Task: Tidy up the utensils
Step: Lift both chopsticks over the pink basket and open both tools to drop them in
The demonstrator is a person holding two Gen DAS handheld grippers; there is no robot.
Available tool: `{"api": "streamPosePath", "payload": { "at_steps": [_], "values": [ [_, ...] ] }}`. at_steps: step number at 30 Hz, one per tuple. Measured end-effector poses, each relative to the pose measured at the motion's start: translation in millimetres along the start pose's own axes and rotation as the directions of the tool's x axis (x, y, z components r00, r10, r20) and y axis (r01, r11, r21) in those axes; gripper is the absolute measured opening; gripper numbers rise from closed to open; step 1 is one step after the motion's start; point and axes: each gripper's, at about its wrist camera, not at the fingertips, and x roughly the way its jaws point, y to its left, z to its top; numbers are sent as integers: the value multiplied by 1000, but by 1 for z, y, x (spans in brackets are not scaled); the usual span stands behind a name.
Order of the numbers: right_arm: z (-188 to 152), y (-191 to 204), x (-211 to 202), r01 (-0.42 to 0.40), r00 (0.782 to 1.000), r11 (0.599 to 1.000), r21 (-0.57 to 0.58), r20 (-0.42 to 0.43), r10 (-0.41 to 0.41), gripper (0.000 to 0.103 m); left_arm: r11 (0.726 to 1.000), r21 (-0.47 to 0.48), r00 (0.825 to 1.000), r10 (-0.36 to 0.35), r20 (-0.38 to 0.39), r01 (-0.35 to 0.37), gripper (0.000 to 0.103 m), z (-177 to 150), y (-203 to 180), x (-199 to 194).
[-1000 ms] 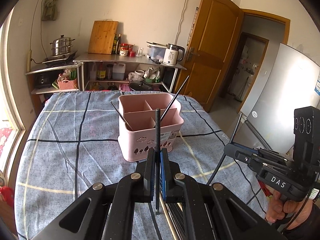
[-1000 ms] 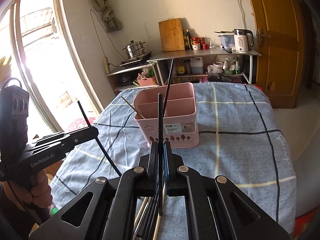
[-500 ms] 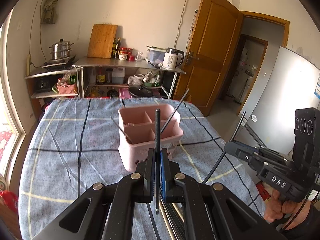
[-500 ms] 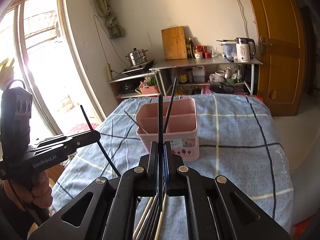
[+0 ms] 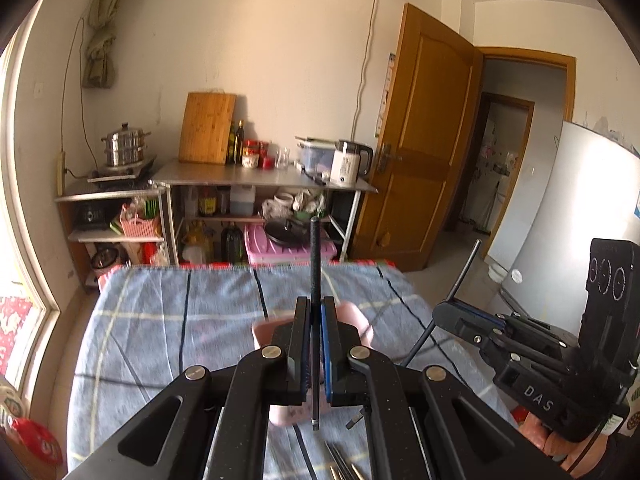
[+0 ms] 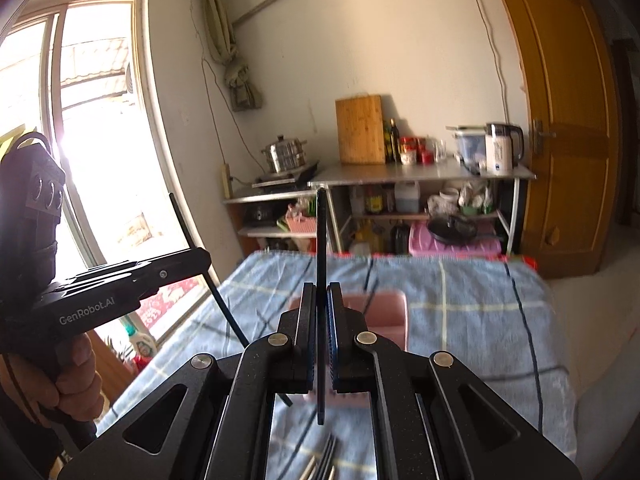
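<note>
Gripping one black chopstick each, my two grippers hang above the blue checked tablecloth (image 5: 160, 320). My left gripper (image 5: 315, 320) has its jaws pressed together on a chopstick (image 5: 315, 256) that stands nearly upright, its top toward 12 o'clock. My right gripper (image 6: 321, 312) pinches a second chopstick (image 6: 320, 240) the same way. Straight beyond both sets of fingers sits the pink utensil basket (image 6: 386, 312), blurred and partly hidden. More chopsticks (image 5: 340, 468) lie loose on the cloth at 6 o'clock. In the left view, the right gripper appears at 4 o'clock.
</note>
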Motion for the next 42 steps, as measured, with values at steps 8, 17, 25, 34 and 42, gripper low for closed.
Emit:
{"api": "streamPosePath", "payload": {
  "at_steps": [8, 17, 25, 34, 42],
  "values": [
    [27, 5, 16, 11, 997, 1000, -10, 74, -10, 5, 999, 16, 999, 29, 39, -30, 4, 26, 5, 20],
    [14, 5, 40, 34, 998, 999, -33, 48, -32, 5, 999, 7, 999, 49, -3, -49, 4, 3, 18, 53],
    [-14, -8, 55, 48, 998, 999, -14, -43, -49, 5, 998, -18, 995, 60, -76, -61, 5, -29, 31, 70],
    [-32, -17, 61, 62, 990, 998, -2, -125, -62, 10, 997, -45, 990, 61, -130, -67, 11, -48, 38, 73],
    [-45, -23, 27, 55, 993, 998, 24, -102, -52, 22, 996, -72, 993, 50, -110, -58, 15, -71, 37, 45]
  ]
}}
